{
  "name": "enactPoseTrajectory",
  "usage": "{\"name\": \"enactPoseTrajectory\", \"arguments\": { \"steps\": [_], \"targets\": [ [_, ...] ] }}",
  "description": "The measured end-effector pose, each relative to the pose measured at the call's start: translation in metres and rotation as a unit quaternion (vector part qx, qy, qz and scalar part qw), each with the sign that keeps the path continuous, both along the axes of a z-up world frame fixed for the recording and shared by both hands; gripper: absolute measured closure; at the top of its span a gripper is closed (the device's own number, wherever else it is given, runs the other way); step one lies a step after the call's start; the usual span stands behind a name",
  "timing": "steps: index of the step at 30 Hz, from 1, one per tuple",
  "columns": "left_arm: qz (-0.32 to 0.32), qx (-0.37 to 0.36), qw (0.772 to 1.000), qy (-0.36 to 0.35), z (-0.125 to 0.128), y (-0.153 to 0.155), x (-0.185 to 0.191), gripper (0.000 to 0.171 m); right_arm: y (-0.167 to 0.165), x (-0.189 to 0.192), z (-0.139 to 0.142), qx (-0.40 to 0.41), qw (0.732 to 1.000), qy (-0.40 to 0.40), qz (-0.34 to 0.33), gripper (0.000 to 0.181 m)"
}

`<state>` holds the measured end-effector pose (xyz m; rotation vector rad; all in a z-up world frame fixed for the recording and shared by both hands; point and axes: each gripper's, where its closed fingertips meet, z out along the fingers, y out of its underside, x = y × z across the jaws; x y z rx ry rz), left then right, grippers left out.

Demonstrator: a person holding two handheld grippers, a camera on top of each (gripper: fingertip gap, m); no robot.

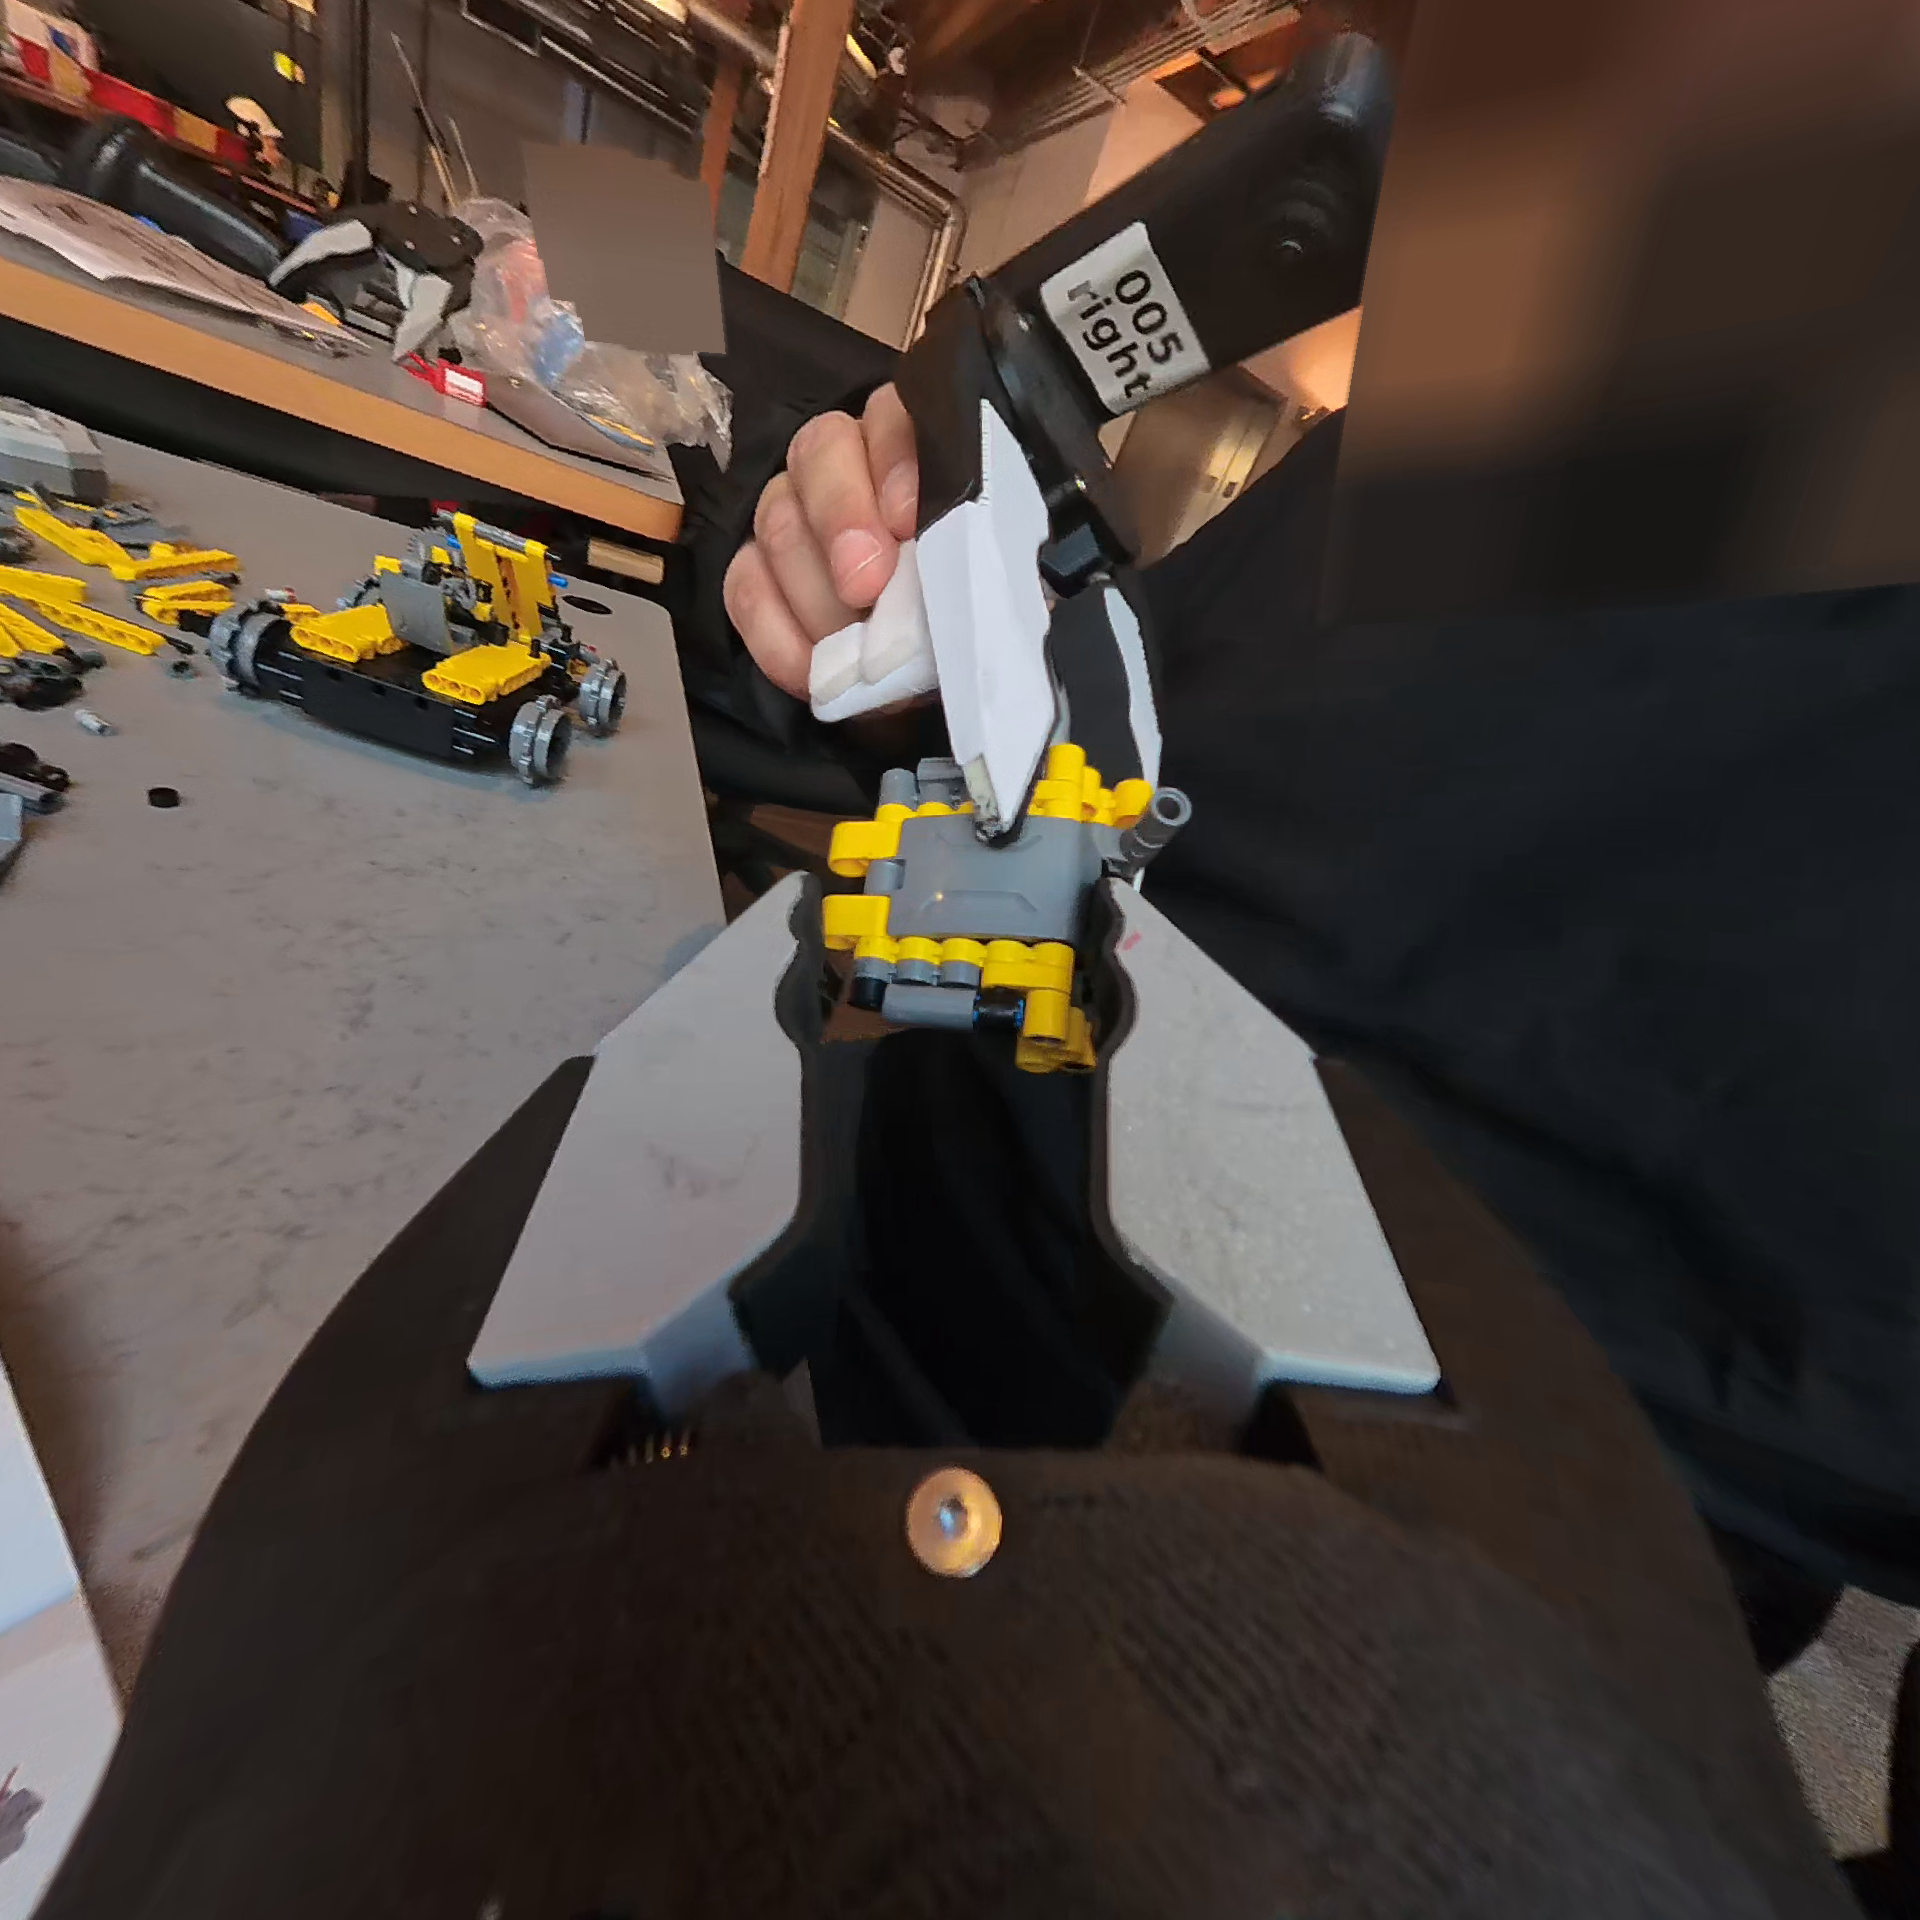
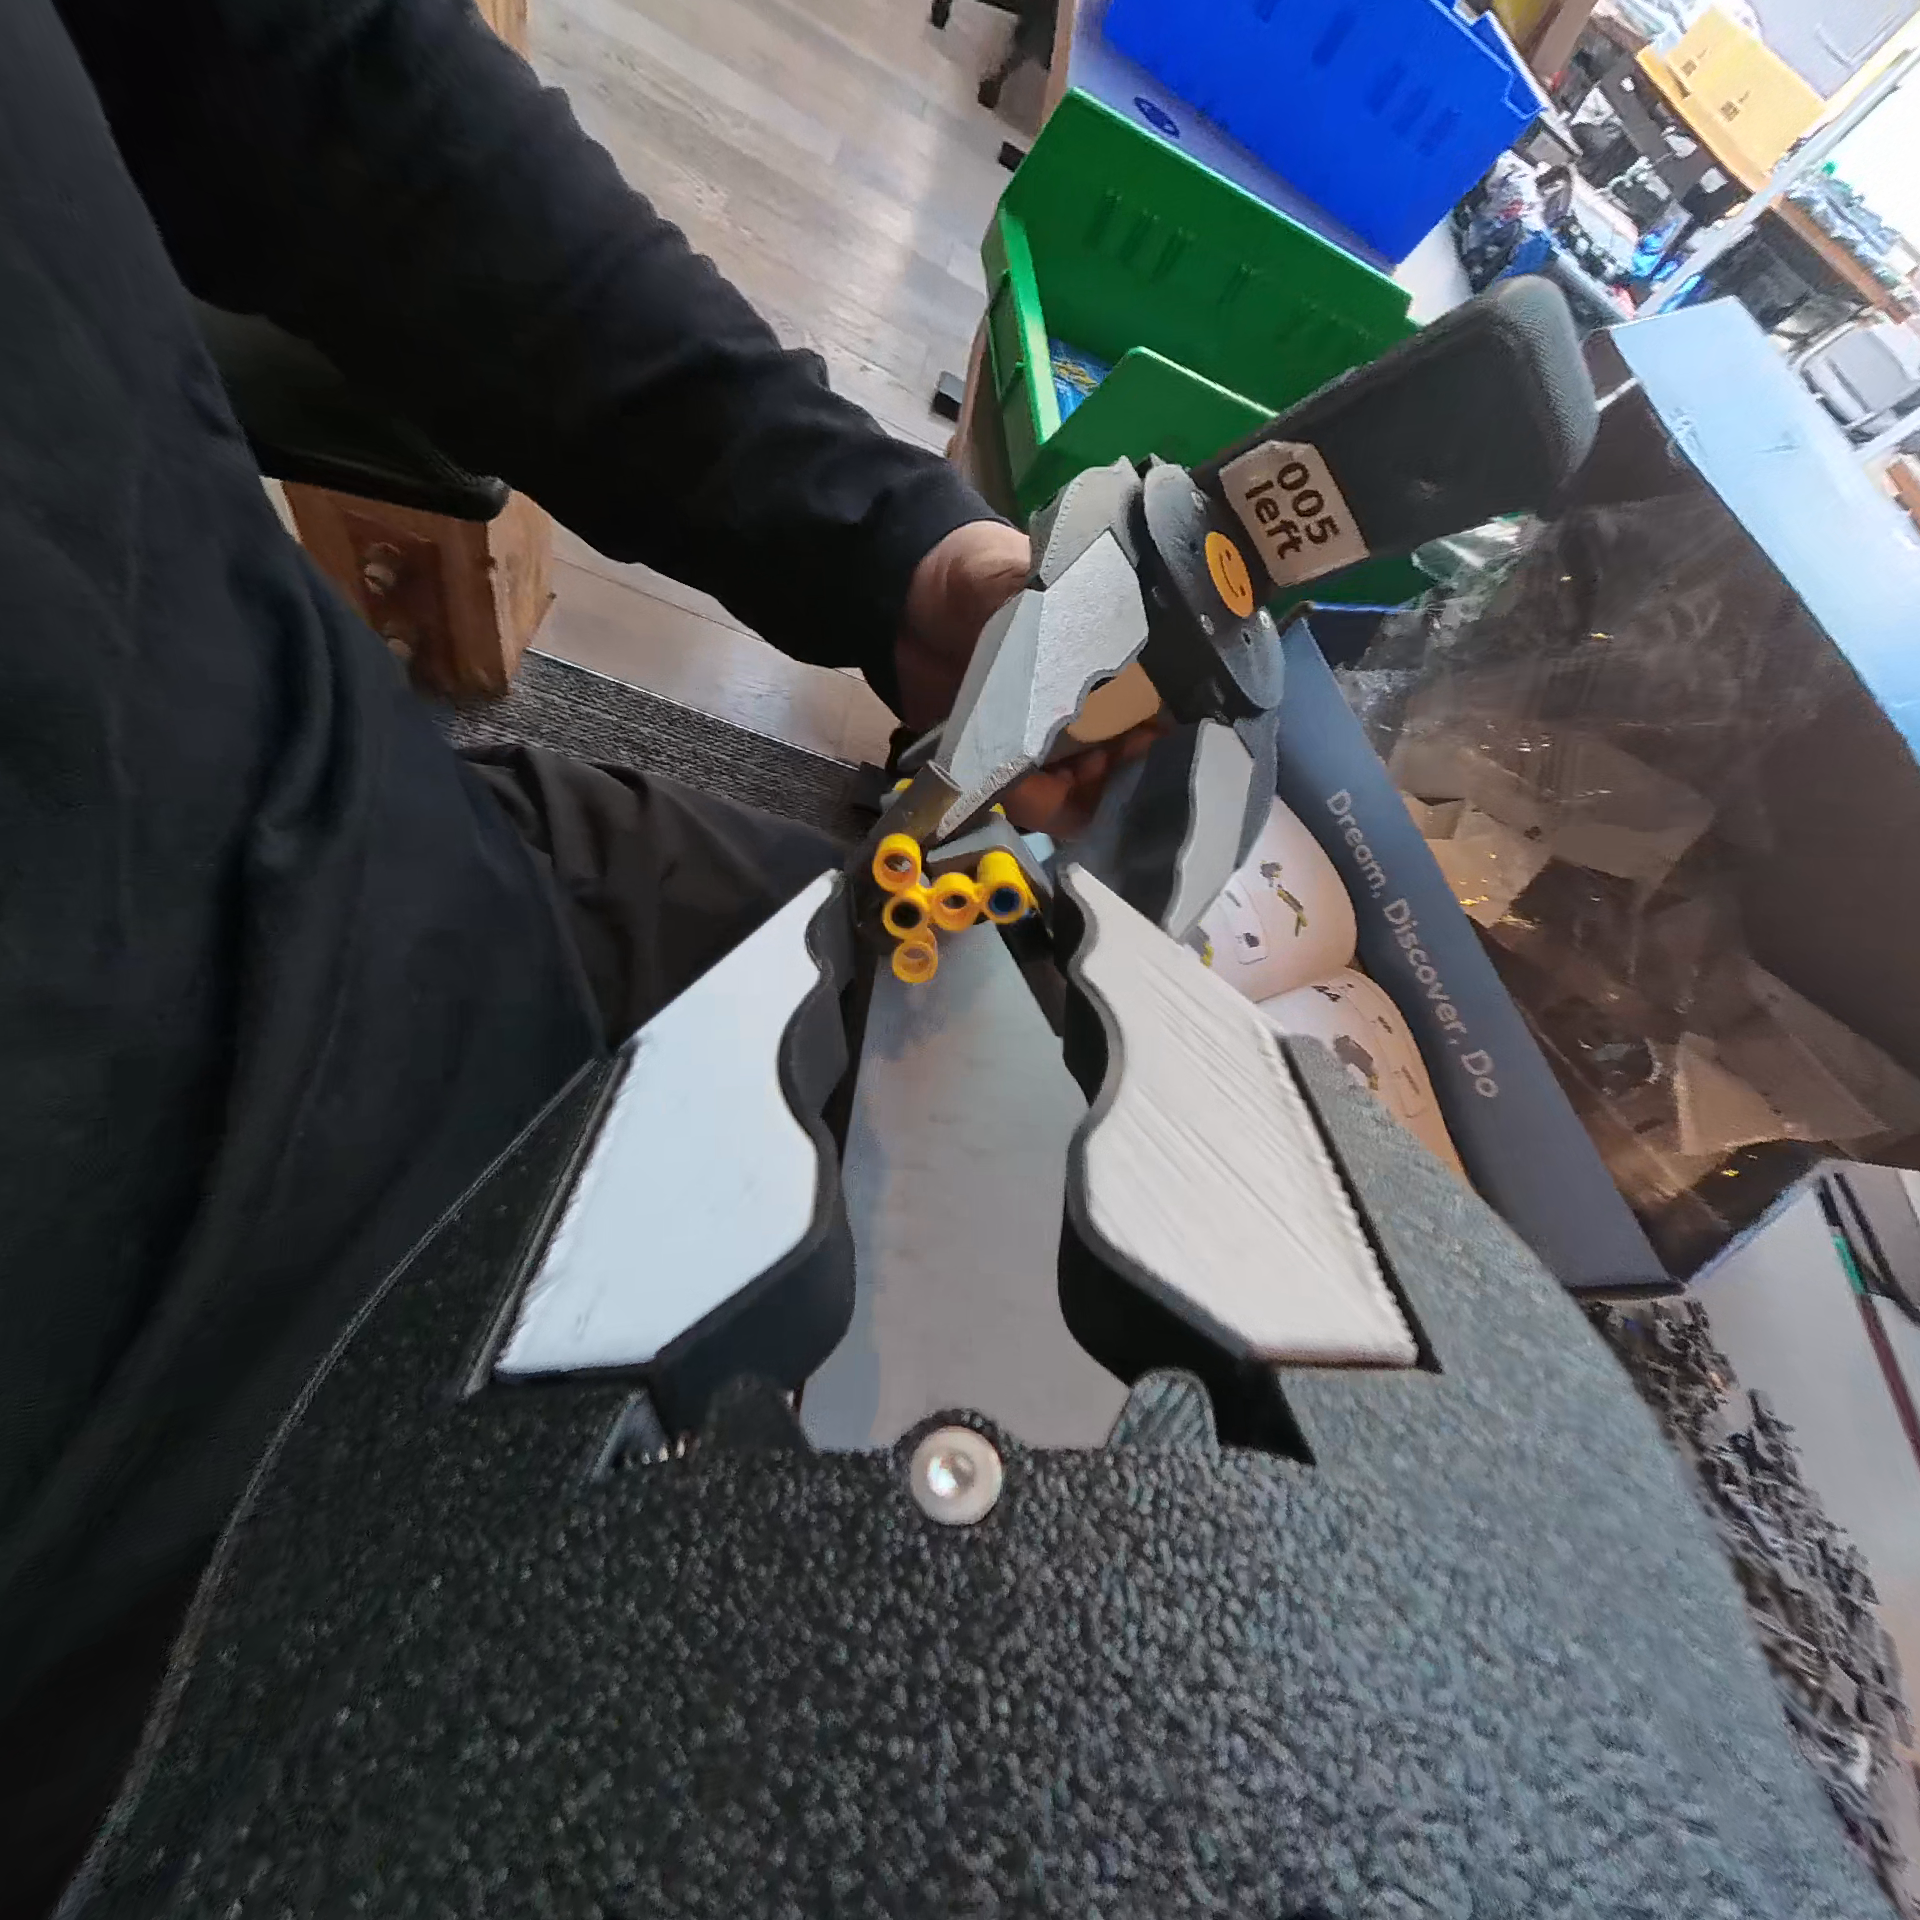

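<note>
A small yellow and grey brick assembly (image 1: 977, 894) is held in the air in front of a person's dark clothing. My left gripper (image 1: 956, 914) is shut on it, with its silver fingertips on the lower left and right sides. My right gripper (image 1: 1070, 821) comes down from the upper right with white fingers and is shut on the top of the assembly. In the right wrist view the assembly (image 2: 951, 902) shows its yellow ends between my right gripper's tips (image 2: 951, 888). There the left gripper (image 2: 1044, 862) reaches in from the upper right. A hand holds each gripper.
A partly built yellow and black wheeled vehicle (image 1: 416, 655) stands on the grey table (image 1: 312, 987) at left, with loose yellow beams (image 1: 94, 592) beside it. A green bin (image 2: 1174, 270), a blue bin (image 2: 1320, 104) and a box with clear bags (image 2: 1662, 831) are to the right. My left and right fingertips are right by each other.
</note>
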<state>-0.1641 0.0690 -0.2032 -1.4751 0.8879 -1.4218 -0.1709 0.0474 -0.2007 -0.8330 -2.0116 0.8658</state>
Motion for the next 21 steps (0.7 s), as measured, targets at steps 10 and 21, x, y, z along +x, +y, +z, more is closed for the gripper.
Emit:
{"name": "enactPoseTrajectory", "arguments": {
  "steps": [10,21],
  "targets": [
    [0.087,0.060,0.993,-0.043,0.014,0.008,-0.016,0.171,0.002,-0.008,-0.008,-0.066,0.997,0.021,-0.020,0.155],
    [0.223,0.035,0.928,0.297,-0.075,0.045,-0.041,0.128,0.061,-0.025,-0.044,0.010,0.997,0.043,-0.062,0.155]
  ]
}}
